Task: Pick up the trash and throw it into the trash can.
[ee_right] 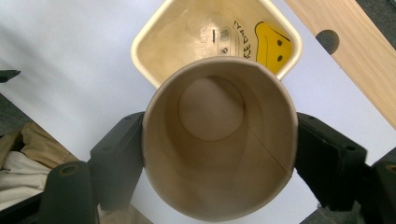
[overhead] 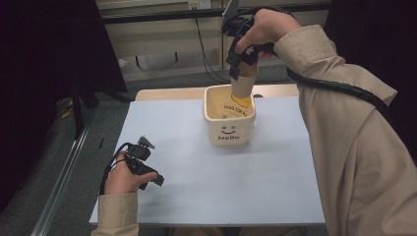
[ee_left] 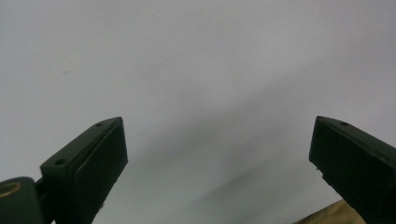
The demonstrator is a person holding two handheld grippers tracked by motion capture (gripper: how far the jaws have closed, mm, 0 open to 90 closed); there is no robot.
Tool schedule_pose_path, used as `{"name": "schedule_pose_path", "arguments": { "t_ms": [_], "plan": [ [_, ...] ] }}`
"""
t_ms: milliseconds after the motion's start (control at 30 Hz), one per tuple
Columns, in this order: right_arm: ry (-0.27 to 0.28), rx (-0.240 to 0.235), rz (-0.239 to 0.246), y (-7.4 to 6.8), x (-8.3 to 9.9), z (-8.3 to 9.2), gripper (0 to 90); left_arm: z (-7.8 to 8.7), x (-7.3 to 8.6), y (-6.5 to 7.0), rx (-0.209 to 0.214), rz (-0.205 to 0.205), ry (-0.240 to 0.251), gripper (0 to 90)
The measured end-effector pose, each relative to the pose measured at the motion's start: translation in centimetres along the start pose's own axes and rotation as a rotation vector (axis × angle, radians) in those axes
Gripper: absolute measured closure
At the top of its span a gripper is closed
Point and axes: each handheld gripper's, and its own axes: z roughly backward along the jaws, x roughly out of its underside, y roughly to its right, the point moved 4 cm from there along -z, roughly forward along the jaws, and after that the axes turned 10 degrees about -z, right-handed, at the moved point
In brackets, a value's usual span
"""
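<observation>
We see a brown paper cup [overhead: 244, 81] held upright above the cream square container [overhead: 229, 120], its lower end dipping just inside the container's rim at the far right corner. From the right gripper view the paper cup [ee_right: 219, 140] is open-mouthed and empty, its round bottom visible inside, and the container [ee_right: 187, 42] lies below and beyond it, with a yellow smiley print and some lettering on its inner wall. The right gripper [overhead: 241, 61] clamps the cup near its top, one black jaw pressed against each side of the cup wall; in its own view the right gripper [ee_right: 219, 158] shows both jaws flat against the paper. The person's right hand [overhead: 265, 27] holds that gripper from above, with a black cable running back along the beige sleeve.

The container stands on a pale blue sheet [overhead: 196, 162] that covers the desk [overhead: 167, 93], whose wooden edge shows at the far side. Its front face carries a smile and the word "Hello".

Well apart, at the near left edge of the sheet, the left hand [overhead: 123, 179] holds the left gripper [overhead: 147, 142] low over the surface. In its own view the left gripper [ee_left: 219, 154] has its jaws spread wide with nothing between them, only the pale sheet beneath
</observation>
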Motion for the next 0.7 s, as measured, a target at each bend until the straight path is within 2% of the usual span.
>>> {"name": "schedule_pose_path", "arguments": {
  "t_ms": [100,167,267,300,333,400,567,700],
  "plan": [
    [0.001,0.001,0.000,-0.1,-0.2,-0.1,22.4,0.0,-0.1,0.1,-0.003,0.006,0.009,4.1],
    [0.004,-0.002,0.004,-0.1,-0.3,-0.3,22.4,0.0,-0.1,0.1,-0.003,-0.005,0.009,4.1],
    [0.004,-0.001,0.001,0.0,-0.5,-0.7,22.4,0.0,-0.2,0.3,-0.001,0.005,0.012,4.1],
    [0.004,-0.004,0.000,0.0,-0.5,-0.9,22.4,0.1,-0.1,0.1,-0.004,-0.020,-0.007,4.1],
    [0.003,-0.005,0.002,0.0,-0.5,-1.1,22.4,0.0,-0.2,0.2,-0.004,-0.003,0.007,4.1],
    [0.005,-0.004,0.005,0.1,-0.6,-1.5,22.3,0.0,-0.2,0.1,0.001,-0.023,0.001,4.1],
    [0.011,-0.014,0.006,0.3,-0.9,-2.5,22.3,0.0,-0.2,0.2,0.000,-0.022,0.000,4.1],
    [0.007,-0.020,0.002,0.5,-1.0,-3.3,22.3,-0.1,-0.2,0.3,-0.004,0.000,0.011,4.1]
  ]
}}
